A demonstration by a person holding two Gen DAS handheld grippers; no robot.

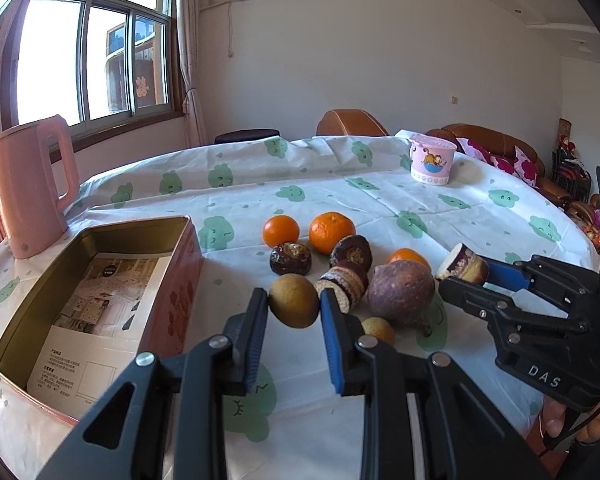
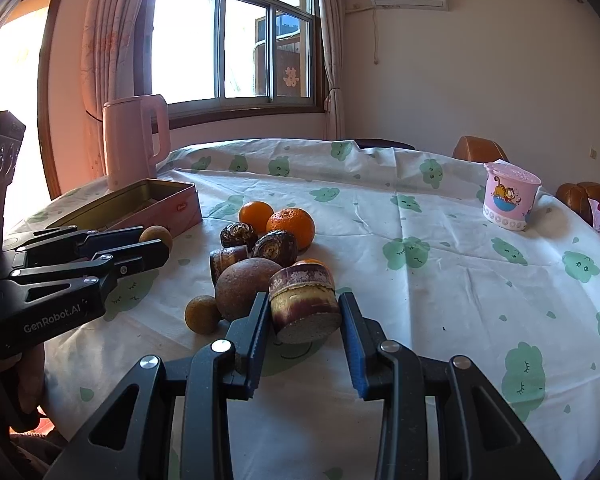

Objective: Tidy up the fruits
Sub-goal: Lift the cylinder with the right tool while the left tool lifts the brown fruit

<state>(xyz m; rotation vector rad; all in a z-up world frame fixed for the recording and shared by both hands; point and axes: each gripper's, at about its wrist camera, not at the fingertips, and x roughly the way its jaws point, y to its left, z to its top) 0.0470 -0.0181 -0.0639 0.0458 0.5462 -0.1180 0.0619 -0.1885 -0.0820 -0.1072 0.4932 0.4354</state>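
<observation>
My left gripper [image 1: 294,300] is shut on a small round brown fruit [image 1: 293,305] and holds it above the table; it also shows in the right wrist view [image 2: 156,236]. My right gripper [image 2: 305,307] is shut on a cut sugarcane piece [image 2: 305,300], seen from the left wrist view [image 1: 462,268]. On the cloth lie oranges [image 1: 281,231] [image 1: 332,232], dark sugarcane pieces [image 1: 290,258] [image 1: 342,282], a big purple-brown fruit [image 1: 401,293] and another small brown fruit [image 1: 378,330]. An open pink tin box [image 1: 32,320] with paper inside stands at the left.
A pink kettle [image 1: 28,184] stands behind the tin at the table's left edge. A pink cartoon cup [image 1: 432,160] stands at the far right. The round table has a white cloth with green prints [image 1: 500,208]. Chairs and a sofa [image 1: 496,140] stand beyond.
</observation>
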